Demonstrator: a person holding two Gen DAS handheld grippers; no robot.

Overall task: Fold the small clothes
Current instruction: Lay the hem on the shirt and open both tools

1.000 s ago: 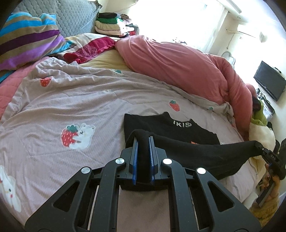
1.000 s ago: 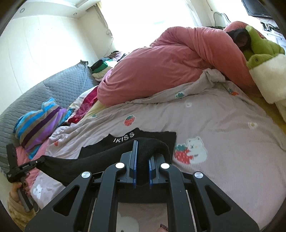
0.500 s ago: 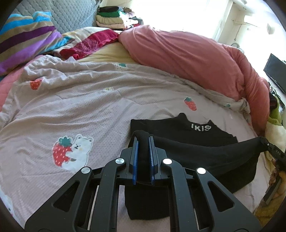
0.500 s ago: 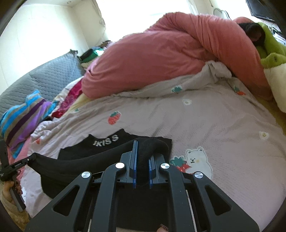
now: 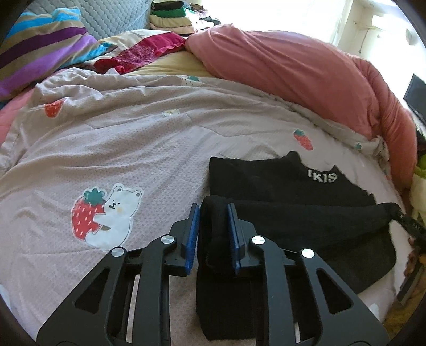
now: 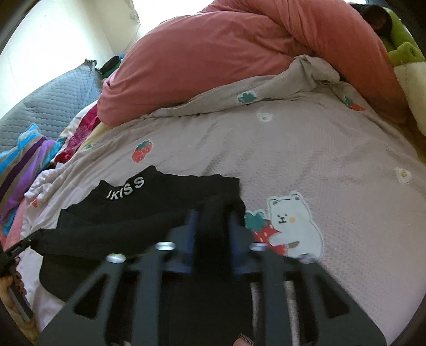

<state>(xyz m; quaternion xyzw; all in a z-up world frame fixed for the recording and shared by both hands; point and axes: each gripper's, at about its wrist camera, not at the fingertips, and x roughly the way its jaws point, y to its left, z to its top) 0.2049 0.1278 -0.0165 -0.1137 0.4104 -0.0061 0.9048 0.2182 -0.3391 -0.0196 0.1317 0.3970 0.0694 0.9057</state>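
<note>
Across the middle of the bed, a black top [image 5: 306, 207] lies on the pale strawberry-and-bear quilt [image 5: 133, 149], its collar lettering [image 5: 322, 177] turned toward the pink duvet [image 5: 306, 74] heaped at twelve o'clock. The near hem is folded up over the body of the garment, making a dark band that runs from one gripper to the other.

From the left wrist view, the left gripper [image 5: 213, 229] sits at six o'clock with its jaws opening. A bunched corner of the black fabric is between the blue pads [image 5: 193, 234]; the right pad seems to lie against the cloth, while a thin gap shows at the left one, so the hold looks slack. At four o'clock in this view the fold's far corner meets the tip of the other tool at the frame edge.

From the right wrist view, the right gripper [image 6: 211, 226] is blurred, and its jaws are opening too. The other corner of the top [image 6: 149, 213] stands up between the fingers with a gap on each side, so nothing is pinched. A bear print [image 6: 290, 226] on the quilt lies just beside this gripper at three o'clock.

Striped bedding [image 5: 40, 48] is piled at ten o'clock, with a stack of folded clothes [image 5: 173, 16] beyond it near the grey padded headboard [image 5: 106, 18].
</note>
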